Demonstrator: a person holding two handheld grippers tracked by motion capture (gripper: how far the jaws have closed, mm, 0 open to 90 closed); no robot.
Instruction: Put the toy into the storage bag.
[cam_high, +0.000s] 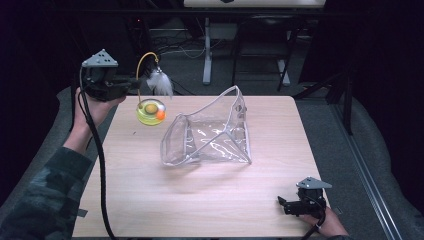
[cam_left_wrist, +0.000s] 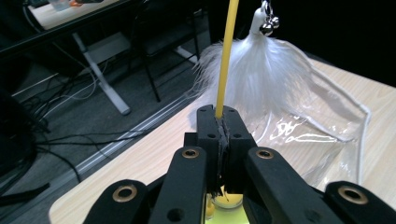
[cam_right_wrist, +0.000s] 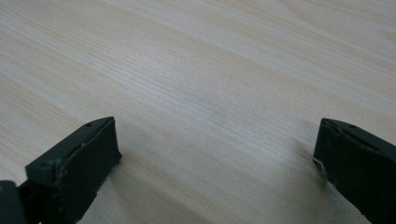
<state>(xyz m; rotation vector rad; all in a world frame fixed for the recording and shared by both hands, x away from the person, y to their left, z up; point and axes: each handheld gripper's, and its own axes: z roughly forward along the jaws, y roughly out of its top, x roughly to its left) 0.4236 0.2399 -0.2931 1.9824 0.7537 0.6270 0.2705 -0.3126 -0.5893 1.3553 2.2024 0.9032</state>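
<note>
L gripper (cam_high: 131, 83) is clamping the yellow wand (cam_left_wrist: 225, 56) of the cat toy (cam_high: 150, 111), hanging over the table's (cam_high: 200, 200) far-left corner beside the clear bag (cam_high: 210, 132). R gripper (cam_high: 283, 204) is resting near-right, jaws apart.

Left tool (cam_high: 131, 82): raised at the far left corner of the counter (cam_high: 200, 200), jaws pointing right and closed together on a thin yellow wand (cam_left_wrist: 225, 56). Left forearm enters from the lower left. Right tool (cam_high: 283, 202): low at the near right edge, jaws spread wide, pointing left.
</note>
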